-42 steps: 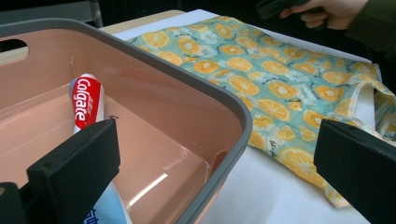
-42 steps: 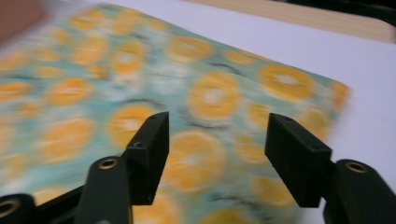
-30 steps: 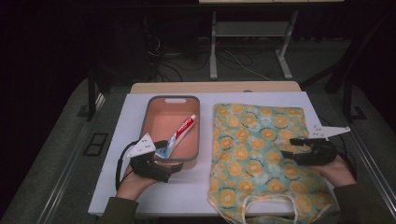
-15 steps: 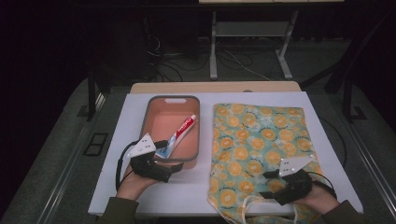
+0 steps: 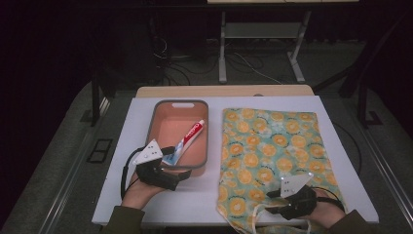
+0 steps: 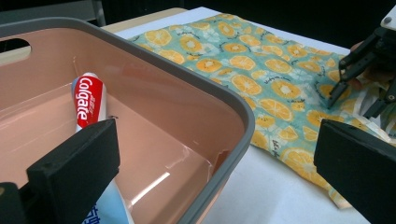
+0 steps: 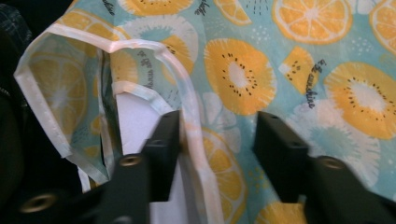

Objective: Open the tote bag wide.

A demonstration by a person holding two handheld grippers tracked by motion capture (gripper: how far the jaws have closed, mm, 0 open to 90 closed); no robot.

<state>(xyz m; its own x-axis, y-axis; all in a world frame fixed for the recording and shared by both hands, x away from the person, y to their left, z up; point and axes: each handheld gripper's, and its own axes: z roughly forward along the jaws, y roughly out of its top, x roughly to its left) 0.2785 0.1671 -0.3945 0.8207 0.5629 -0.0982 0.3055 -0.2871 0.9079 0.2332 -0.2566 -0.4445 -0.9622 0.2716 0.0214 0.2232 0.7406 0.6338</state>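
Bag [image 5: 271, 152] mouth being gripped — right gripper [image 7: 215, 154] jaws just closing, hem between, not yet pinched. Left gripper [image 6: 219, 172] wide, astride tray [image 6: 233, 116] rim. Next — pinch, lift hem.

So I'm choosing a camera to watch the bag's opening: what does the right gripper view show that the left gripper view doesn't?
Right gripper view alone: the white-edged hem at the bag's mouth, lying between its own jaws, which have just been closing.

Left gripper view alone: the salmon plastic tray with grey rim, the red-and-white Colgate tube, and the right gripper from afar.

Both: the teal orange-slice fabric bag.
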